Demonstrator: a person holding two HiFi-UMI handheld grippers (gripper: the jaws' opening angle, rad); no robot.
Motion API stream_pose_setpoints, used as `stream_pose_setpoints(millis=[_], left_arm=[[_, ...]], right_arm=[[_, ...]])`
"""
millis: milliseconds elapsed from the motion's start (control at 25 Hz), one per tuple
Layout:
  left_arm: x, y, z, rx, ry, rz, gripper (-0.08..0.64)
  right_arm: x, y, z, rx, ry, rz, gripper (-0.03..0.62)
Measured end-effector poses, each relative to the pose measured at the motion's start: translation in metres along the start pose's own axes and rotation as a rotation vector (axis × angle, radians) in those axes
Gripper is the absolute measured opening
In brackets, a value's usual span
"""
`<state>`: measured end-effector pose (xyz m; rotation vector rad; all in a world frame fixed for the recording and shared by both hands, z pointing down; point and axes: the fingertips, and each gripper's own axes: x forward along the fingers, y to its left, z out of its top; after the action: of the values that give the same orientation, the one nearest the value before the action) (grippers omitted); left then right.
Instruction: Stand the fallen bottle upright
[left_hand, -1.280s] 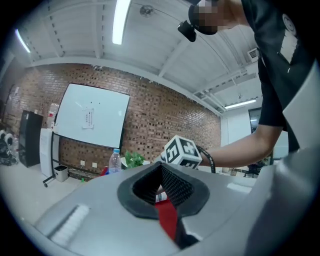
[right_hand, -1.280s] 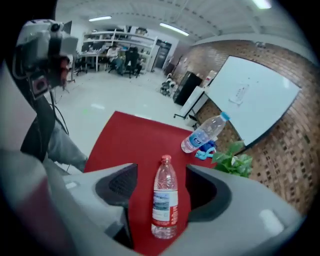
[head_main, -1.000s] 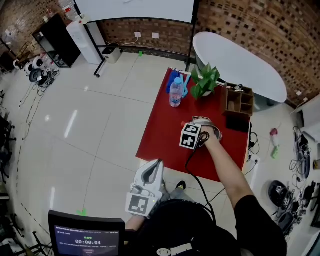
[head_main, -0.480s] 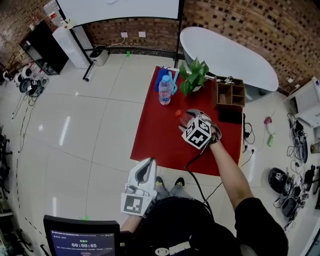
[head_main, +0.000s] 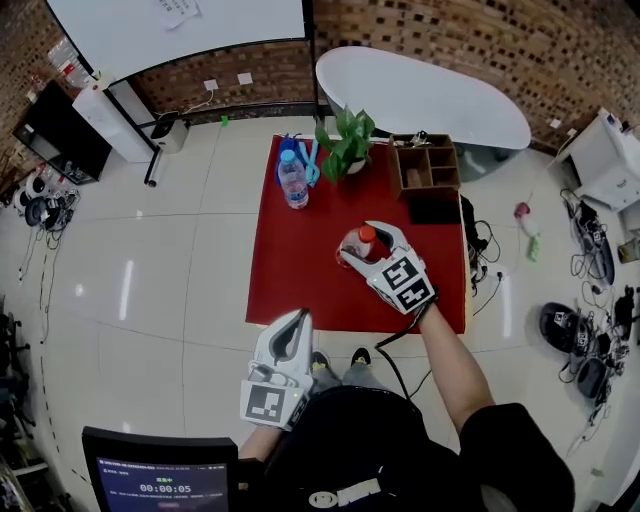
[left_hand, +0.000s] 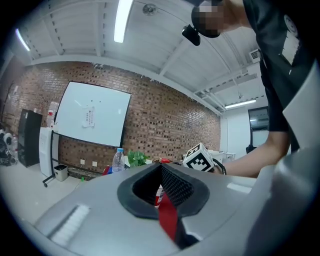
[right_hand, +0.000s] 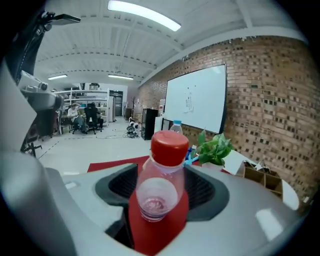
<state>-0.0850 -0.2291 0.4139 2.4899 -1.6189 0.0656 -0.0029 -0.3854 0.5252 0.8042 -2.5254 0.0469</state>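
Right hand-held gripper (head_main: 367, 244) pinches the clear plastic red-capped bottle (right_hand: 159, 192), cap up, over the red worktop (head_main: 300, 270); release is not yet done. Left hand-held gripper (left_hand: 161, 169) is pressed together, empty.

- bottle (right_hand: 160, 195) — clear body, red cap.
- right gripper (head_main: 364, 238) — pale grey shell with black ribbed pads (right_hand: 206, 189).
- left gripper (left_hand: 161, 175) — pale grey shell, black rim, and a black pad with a fine grid texture.
- marker cube (head_main: 405, 283) — white faces with black square patterns.
- table (head_main: 300, 275) — plain red top.
- water bottle (head_main: 292, 182) — clear, blue cap.
- plant (head_main: 345, 140) — green leaves.
- box (head_main: 425, 168) — brown wood.
- wall (head_main: 450, 35) — red-brown brick, speckled with darker and paler bricks.
- floor (head_main: 150, 260) — glossy off-white tiles.
- tub (head_main: 420, 95) — white.
- whiteboard (head_main: 180, 30) — white.
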Motion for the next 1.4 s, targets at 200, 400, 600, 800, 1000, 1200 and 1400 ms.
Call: stream_pose_setpoints(millis=[200,400,600,800,1000,1200,1400], left_arm=[[-0.001,-0.001,0.003,0.007,-0.007,0.01,0.006],[-0.007,0.001,0.008,0.02,-0.012,0.032,0.006],[-0.012,0.005,0.009,0.02,-0.019,0.052,0.006],[-0.017,0.004,0.009,0.012,-0.03,0.04,0.006],[-0.015,-0.001,0.011,0.011,-0.032,0.034,0.006],[-0.014,-0.008,0.013,0.006,-0.042,0.005,0.006],[-0.01,-0.019,0.014,0.006,-0.058,-0.04,0.006]], right_arm=[[0.006,0.007,0.003,-0.038,0.016,0.008,0.293],[0.015,0.009,0.007,-0.037,0.038,0.021,0.293],[0.018,0.013,0.009,-0.051,0.059,0.04,0.293],[0.009,0.014,0.011,-0.031,0.038,0.036,0.293],[-0.005,0.008,0.017,0.008,0.003,0.02,0.299],[-0.032,0.005,0.021,0.048,-0.043,-0.007,0.301],[-0.074,0.02,0.037,0.166,-0.166,-0.011,0.301]])
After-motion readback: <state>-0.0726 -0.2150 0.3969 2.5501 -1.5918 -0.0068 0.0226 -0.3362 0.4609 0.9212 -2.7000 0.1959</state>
